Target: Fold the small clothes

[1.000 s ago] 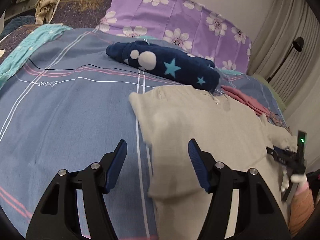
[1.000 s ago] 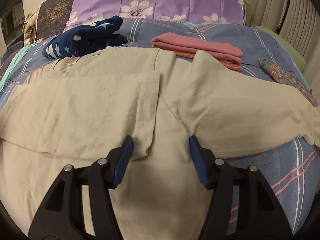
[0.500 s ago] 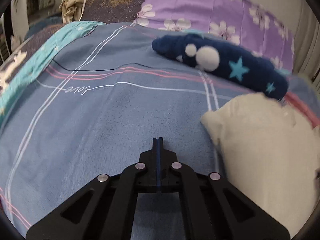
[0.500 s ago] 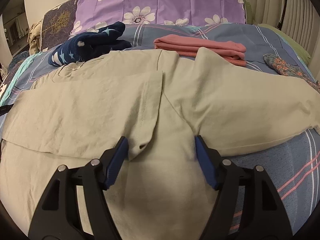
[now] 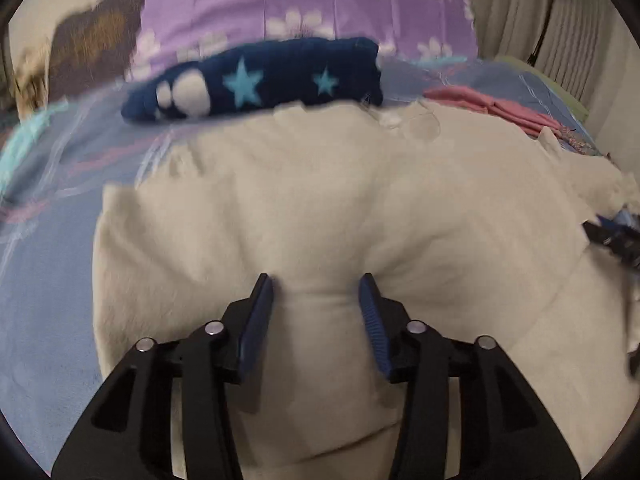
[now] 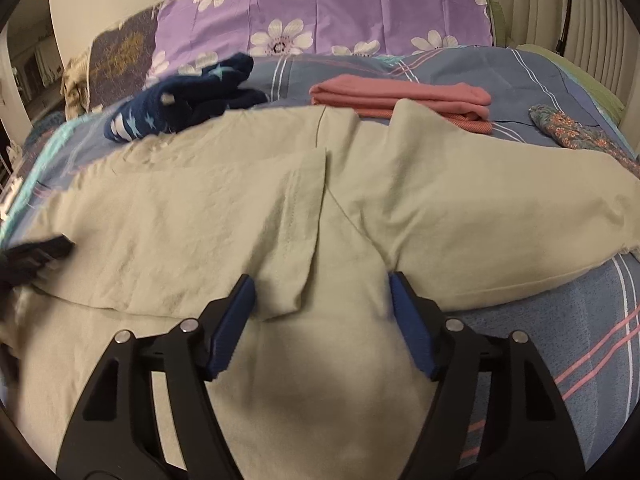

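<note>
We find the beige shirt (image 6: 248, 216) spread flat across the middle of the bed (image 6: 580, 320), one sleeve already folded in over the body, short of the navy starred bundle (image 6: 180, 114) and pink folded stack (image 6: 400, 94) toward the head edge. The left gripper (image 5: 316, 300) is opening and the right gripper (image 6: 320, 304) is closing, each astride a ridge of cloth without yet pinching it. In our judgement both should bite the same hem layer fully before lifting, so the fold carries over evenly.

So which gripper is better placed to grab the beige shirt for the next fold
Probably the right gripper: its closing jaws straddle the folded sleeve's loose corner on the shirt. The left gripper, jaws opening, only brackets a bump of cloth in a blurred view.
</note>
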{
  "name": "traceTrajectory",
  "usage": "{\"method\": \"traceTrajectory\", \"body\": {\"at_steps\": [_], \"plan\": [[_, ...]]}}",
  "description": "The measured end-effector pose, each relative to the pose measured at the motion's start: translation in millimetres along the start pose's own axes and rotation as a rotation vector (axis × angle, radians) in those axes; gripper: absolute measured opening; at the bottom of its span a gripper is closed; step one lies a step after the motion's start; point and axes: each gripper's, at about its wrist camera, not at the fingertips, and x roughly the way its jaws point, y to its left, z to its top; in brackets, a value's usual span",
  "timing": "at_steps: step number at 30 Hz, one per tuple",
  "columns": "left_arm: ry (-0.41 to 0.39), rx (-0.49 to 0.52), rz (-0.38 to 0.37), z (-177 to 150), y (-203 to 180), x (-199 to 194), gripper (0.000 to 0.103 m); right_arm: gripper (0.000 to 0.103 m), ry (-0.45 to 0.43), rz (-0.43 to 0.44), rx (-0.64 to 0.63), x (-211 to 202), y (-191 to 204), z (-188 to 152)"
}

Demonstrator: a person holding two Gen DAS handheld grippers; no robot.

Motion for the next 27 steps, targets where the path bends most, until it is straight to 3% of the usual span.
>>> {"method": "traceTrajectory", "body": {"at_steps": [1,4,8,10,15,19,21,22,25,27], "plan": [[0.003,-0.005,0.001,2,1,-2,0.047,0.049,-0.008,0.021,0.032,-6,-8,0],[0.003,-0.037,-0.039,1,8,0,0.048,0.046,-0.051,0.090,0.207,-32,-60,2],[0.005,-0.033,-0.047,1,7,0,0.052,0.051,-0.176,0.032,0.508,-77,-172,-6],[0.003,-0.023,-0.036,2,6,4,0.052,0.054,-0.237,0.014,0.736,-101,-243,-29],[0.001,-0.024,-0.038,-3,4,0,0.053,0.060,-0.315,0.121,1.132,-119,-340,-88],[-0.002,-0.016,-0.027,-3,2,-1,0.053,0.061,-0.348,0.192,1.214,-110,-363,-90],[-0.003,-0.015,-0.025,-3,1,-1,0.053,0.031,-0.393,0.152,1.239,-112,-367,-83],[-0.003,-0.017,-0.024,-3,2,-1,0.053,0.006,-0.423,0.158,1.244,-113,-368,-80],[-0.002,-0.017,-0.024,-3,2,-1,0.053,0.005,-0.495,0.184,1.202,-130,-348,-57],[-0.002,-0.017,-0.024,-3,2,-1,0.053,0.004,-0.511,0.218,1.047,-140,-313,-24]]}}
